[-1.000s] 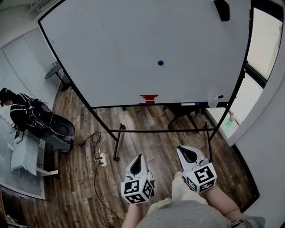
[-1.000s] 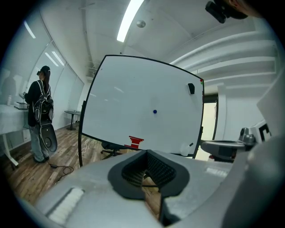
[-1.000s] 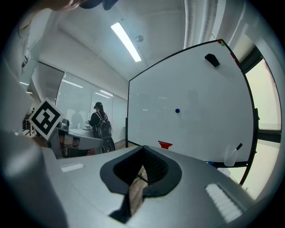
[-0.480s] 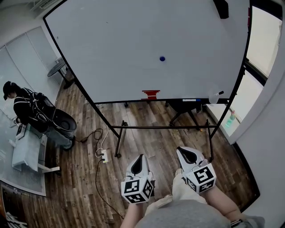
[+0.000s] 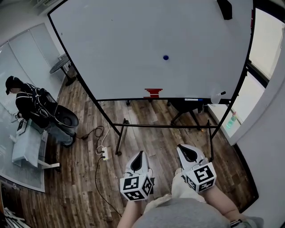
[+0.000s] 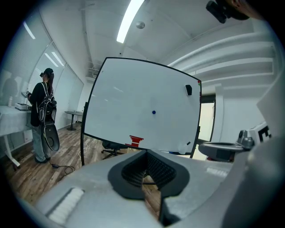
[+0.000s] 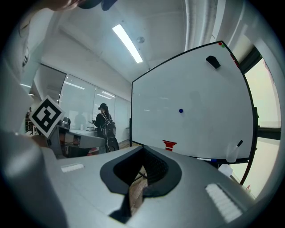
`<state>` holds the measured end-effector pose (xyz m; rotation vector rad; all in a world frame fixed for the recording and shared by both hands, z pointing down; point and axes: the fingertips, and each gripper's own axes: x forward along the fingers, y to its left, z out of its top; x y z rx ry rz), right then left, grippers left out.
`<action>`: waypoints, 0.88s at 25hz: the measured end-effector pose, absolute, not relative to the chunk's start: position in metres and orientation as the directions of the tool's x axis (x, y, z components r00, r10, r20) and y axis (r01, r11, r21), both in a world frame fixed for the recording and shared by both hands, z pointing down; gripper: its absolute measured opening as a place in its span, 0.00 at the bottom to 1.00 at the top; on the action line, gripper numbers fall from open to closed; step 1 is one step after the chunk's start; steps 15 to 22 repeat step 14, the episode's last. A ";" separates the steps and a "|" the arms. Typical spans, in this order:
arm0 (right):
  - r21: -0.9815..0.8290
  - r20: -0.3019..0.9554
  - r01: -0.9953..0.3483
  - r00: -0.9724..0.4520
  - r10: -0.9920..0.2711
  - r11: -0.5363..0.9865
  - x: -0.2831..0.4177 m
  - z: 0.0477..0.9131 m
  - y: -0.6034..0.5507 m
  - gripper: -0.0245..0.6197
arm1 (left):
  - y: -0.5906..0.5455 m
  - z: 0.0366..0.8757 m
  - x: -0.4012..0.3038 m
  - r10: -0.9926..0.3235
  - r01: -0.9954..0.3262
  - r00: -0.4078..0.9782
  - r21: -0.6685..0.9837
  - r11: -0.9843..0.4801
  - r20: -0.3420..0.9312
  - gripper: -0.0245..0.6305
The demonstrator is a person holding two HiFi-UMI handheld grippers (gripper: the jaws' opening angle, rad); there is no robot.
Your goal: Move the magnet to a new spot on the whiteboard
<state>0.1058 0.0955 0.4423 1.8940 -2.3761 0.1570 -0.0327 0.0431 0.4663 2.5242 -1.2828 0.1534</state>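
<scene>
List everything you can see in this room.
whiteboard: one, white, black-framed, on a stand ahead
magnet: one, blue, near the whiteboard's middle
block: one, black, whiteboard's top right corner
red item: one, red, whiteboard's bottom edge
power strip: one, white, on the floor left of the stand
office chair: one, black, behind the whiteboard
person: one, dark clothes, far left
left hand-held gripper: one, white, foreground, shut, empty
right hand-held gripper: one, white, foreground, shut, empty

L gripper (image 5: 140, 155), R gripper (image 5: 181, 148): jaws closed

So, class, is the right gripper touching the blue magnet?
Apart: the head view shows wooden floor between the right gripper and the blue magnet.
</scene>
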 end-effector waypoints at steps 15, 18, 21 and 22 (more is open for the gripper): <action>-0.016 0.131 -0.973 -0.229 -0.965 0.229 0.087 0.435 0.097 0.04 | 0.047 0.456 -0.046 -0.770 -0.799 0.600 0.222 -0.559 0.217 0.04; -0.016 0.131 -0.973 -0.229 -0.965 0.229 0.087 0.435 0.097 0.04 | 0.047 0.456 -0.046 -0.770 -0.799 0.600 0.222 -0.559 0.217 0.04; -0.016 0.131 -0.973 -0.229 -0.965 0.229 0.087 0.435 0.097 0.04 | 0.047 0.456 -0.046 -0.770 -0.799 0.600 0.222 -0.559 0.217 0.04; -0.016 0.131 -0.973 -0.229 -0.965 0.229 0.087 0.435 0.097 0.04 | 0.047 0.456 -0.046 -0.770 -0.799 0.600 0.222 -0.559 0.217 0.04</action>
